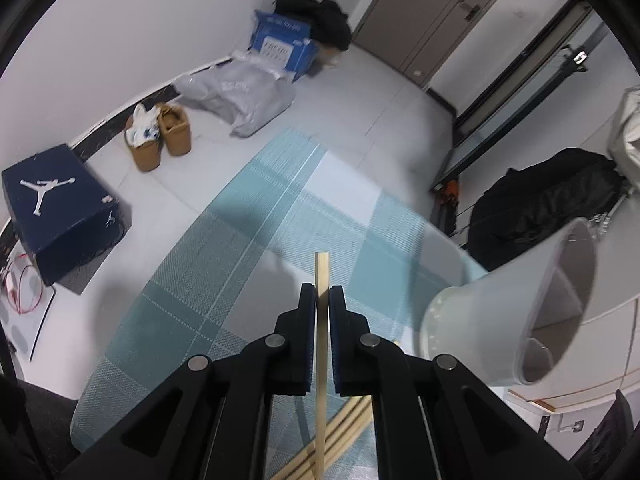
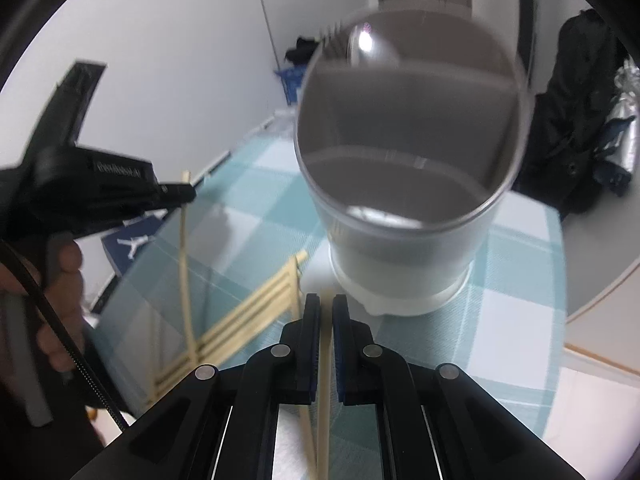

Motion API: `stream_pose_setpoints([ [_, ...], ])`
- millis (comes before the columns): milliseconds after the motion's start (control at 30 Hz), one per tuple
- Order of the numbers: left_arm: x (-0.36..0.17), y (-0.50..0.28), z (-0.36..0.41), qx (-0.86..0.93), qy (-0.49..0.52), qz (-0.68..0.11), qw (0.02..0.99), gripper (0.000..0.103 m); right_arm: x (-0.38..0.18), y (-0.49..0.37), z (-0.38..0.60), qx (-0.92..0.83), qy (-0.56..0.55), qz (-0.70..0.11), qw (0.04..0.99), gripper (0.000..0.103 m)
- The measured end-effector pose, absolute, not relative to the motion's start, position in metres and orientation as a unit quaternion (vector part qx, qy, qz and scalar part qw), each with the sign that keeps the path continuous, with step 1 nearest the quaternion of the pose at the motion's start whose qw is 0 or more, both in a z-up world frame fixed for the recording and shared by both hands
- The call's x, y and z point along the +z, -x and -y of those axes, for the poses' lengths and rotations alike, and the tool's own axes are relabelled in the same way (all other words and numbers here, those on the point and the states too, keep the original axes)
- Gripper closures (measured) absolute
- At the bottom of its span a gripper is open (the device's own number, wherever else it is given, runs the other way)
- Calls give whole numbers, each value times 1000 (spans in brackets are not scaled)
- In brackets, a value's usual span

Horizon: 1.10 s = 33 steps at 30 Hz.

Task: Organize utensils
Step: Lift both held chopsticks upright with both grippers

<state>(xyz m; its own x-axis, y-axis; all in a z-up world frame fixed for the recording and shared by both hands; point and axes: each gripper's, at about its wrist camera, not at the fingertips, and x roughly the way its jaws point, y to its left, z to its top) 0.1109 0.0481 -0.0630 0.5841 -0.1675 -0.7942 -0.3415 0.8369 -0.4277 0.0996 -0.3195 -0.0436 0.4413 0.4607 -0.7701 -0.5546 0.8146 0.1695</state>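
My left gripper (image 1: 322, 294) is shut on a pale wooden chopstick (image 1: 321, 268), which pokes up past the fingertips and runs down between the jaws. In the right wrist view that same left gripper (image 2: 188, 194) hangs at the left, its chopstick (image 2: 184, 248) dangling over the table. My right gripper (image 2: 326, 302) is shut on another chopstick (image 2: 322, 420), low between its pads. A white utensil holder (image 2: 408, 240) with an inner divider stands just ahead of it, also the white utensil holder (image 1: 516, 304) at the right. Several loose chopsticks (image 2: 248, 320) lie on the cloth.
A teal and white checked tablecloth (image 1: 248, 216) covers the round table. A person's hand (image 2: 60, 280) holds the left gripper. On the floor are a dark blue shoe box (image 1: 60, 208), tan shoes (image 1: 160, 136), a grey bag and a black backpack (image 1: 544, 200).
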Motion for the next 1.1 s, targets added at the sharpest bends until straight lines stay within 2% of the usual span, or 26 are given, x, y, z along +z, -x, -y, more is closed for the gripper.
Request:
stream_pose_setpoints([
  [400,-11,-75,-24,-8,224,-363,905,100,4,-77,350,258,-5,-364,895,98],
  [667,5,-59,-6,-39,169,-343,923,100,15,-66,365,236,-34,-339,910,98],
  [1100,30,-38,5,-66,155,-314,934,100,31,-53,375,222,-53,-323,919,98],
])
